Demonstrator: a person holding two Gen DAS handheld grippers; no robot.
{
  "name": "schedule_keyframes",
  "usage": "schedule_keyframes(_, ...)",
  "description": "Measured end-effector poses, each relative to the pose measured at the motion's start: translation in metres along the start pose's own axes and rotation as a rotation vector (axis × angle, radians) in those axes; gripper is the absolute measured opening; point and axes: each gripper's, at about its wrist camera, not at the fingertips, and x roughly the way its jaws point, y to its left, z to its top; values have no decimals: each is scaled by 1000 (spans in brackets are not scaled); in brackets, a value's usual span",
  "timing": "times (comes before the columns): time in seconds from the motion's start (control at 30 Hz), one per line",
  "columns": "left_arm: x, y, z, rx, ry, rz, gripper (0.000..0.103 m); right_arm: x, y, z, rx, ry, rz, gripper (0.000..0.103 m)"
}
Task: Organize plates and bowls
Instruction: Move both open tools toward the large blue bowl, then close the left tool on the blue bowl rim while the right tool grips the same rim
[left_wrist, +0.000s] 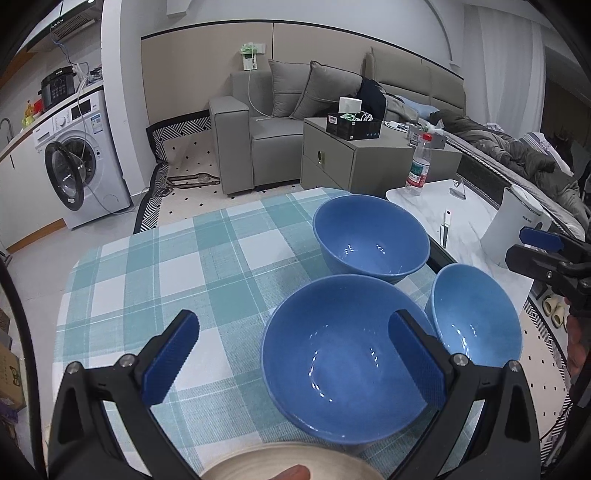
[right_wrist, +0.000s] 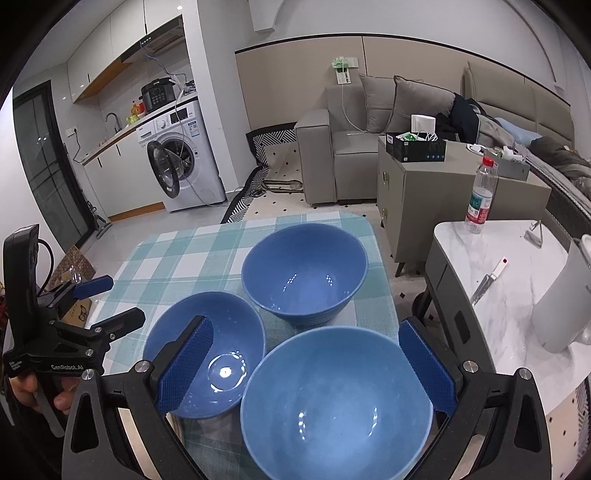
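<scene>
Three blue bowls stand on a checked tablecloth (left_wrist: 166, 280). In the left wrist view the near bowl (left_wrist: 343, 362) lies under my open left gripper (left_wrist: 291, 362), whose right finger (left_wrist: 417, 365) hangs over it. The far bowl (left_wrist: 369, 236) and the small right bowl (left_wrist: 476, 321) stand behind. A beige plate rim (left_wrist: 288, 461) shows at the bottom edge. In the right wrist view my open right gripper (right_wrist: 306, 373) hovers over the nearest bowl (right_wrist: 332, 406), with another bowl (right_wrist: 210, 354) to the left and the far bowl (right_wrist: 306, 273) behind. Both grippers are empty.
A white marble side table (right_wrist: 498, 306) stands to the right with a water bottle (right_wrist: 480, 195), a knife (right_wrist: 487, 280) and a white kettle (right_wrist: 561, 306). A grey cabinet (right_wrist: 436, 184), a sofa (right_wrist: 351, 147) and a washing machine (right_wrist: 181, 162) stand beyond the table.
</scene>
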Motion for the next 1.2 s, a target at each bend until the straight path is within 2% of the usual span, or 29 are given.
schedule_keyframes(0.3, 17, 8, 18, -7, 22, -2, 103, 15, -8, 31, 0, 6, -24, 102)
schedule_keyframes(0.7, 59, 13, 39, -58, 83, 0, 103, 63, -34, 37, 54, 97, 22, 102)
schedule_keyframes(0.93, 82, 2, 49, -17, 106, -40, 102, 90, -53, 34, 100, 150, 43, 102)
schedule_keyframes(1.2, 108, 1, 55, -39, 148, -77, 100, 121, -57, 33, 92, 199, 46, 99)
